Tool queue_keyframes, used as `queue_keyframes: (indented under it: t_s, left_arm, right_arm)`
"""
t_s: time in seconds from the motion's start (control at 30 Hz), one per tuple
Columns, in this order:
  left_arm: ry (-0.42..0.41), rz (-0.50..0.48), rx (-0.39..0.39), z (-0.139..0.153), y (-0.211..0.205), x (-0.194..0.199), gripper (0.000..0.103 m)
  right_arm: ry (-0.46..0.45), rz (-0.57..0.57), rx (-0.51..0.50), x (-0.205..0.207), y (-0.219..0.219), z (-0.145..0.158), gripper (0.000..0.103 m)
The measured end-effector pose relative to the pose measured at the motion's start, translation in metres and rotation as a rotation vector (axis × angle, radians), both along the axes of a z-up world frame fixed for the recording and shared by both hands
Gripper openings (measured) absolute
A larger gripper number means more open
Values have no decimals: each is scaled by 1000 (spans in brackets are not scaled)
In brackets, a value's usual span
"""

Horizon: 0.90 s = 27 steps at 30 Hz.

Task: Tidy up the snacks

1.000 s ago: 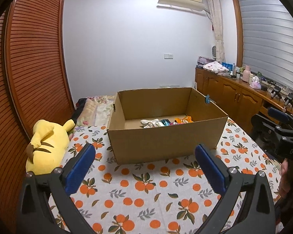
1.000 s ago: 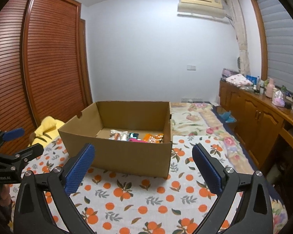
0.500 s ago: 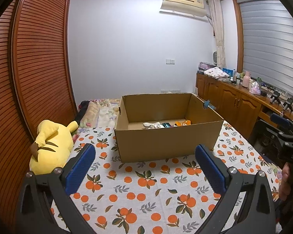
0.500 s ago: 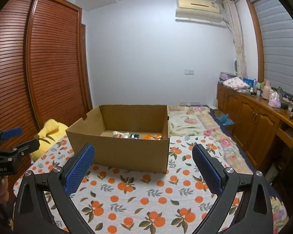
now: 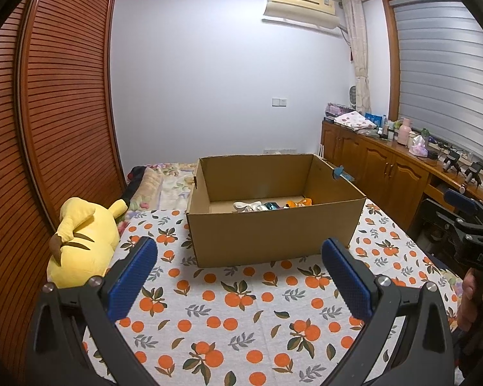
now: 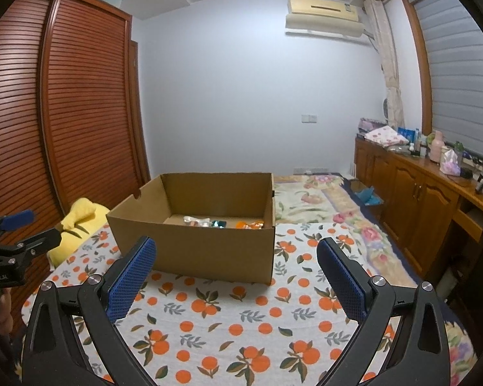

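1. Two handheld grippers hang above an orange-print tablecloth [image 5: 241,315], both facing an open cardboard box [image 5: 273,234] that stands on the cloth.
2. Left gripper [image 5: 240,276]: its blue-padded fingers [image 5: 132,276] are spread wide apart with nothing between them, on the near side of the box and clear of its front wall.
3. Right gripper [image 6: 236,276]: its fingers are likewise spread wide and empty, near the box's front right corner without touching it.
4. Snacks [image 5: 273,205] lie in a loose cluster on the box floor toward the far wall; white, teal and orange wrappers show just over the front rim, and the right wrist view shows the same cluster [image 6: 222,223].
5. Left of the box, a yellow plush toy [image 5: 83,241] lies at the edge of the cloth, against a slatted wooden wardrobe [image 5: 48,128].
6. Right of the box, a wooden sideboard [image 5: 386,167] carries bottles and folded cloth beneath a shuttered window.
7. Behind the box, a floral quilt [image 6: 322,199] covers the bed.
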<state>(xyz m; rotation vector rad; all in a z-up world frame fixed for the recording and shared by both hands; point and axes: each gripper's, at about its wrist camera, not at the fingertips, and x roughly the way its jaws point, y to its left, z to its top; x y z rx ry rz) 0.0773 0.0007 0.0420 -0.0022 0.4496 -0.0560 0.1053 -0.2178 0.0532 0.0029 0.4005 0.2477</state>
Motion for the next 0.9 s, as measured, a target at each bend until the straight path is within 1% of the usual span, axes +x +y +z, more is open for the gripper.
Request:
queue_keyframes:
  t_s: [0.9]
  left_arm:
    - [1,2,1,-1,-1,-3,103]
  right_arm:
    - [1,2,0,-1,0,0,102]
